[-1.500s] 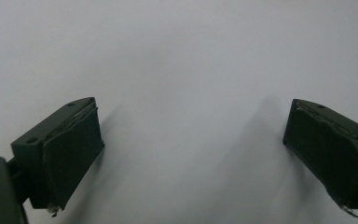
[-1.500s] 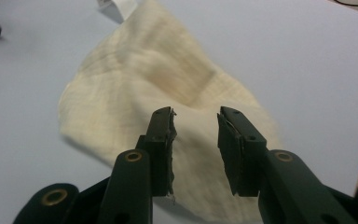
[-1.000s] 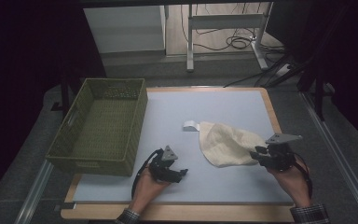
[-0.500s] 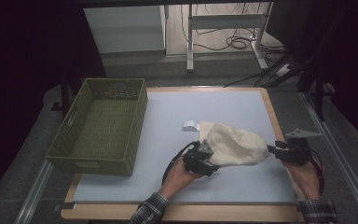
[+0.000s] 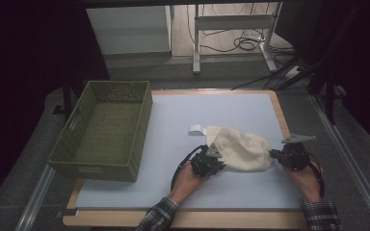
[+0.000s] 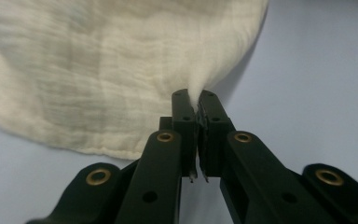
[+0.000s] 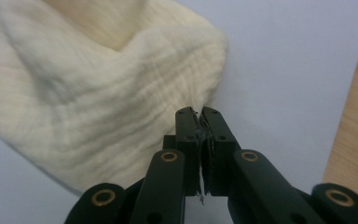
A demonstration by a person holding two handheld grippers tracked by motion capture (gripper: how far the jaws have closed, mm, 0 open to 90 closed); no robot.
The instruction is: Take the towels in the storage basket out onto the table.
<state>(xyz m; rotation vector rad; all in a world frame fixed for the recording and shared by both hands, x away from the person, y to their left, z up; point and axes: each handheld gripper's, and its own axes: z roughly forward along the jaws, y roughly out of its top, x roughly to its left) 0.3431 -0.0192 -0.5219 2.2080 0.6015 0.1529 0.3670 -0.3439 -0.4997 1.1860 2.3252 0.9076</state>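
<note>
We see the left gripper (image 6: 197, 103) with its jaws closed on a pinched fold of cream cloth (image 6: 98, 70) above the pale blue mat (image 6: 317, 84).

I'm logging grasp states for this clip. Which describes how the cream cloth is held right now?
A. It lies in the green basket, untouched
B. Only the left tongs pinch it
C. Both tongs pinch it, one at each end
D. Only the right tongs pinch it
C: the left tongs are shut on a pulled-up tuft of the cloth, and the right tongs are shut on its edge at the other end.
</note>
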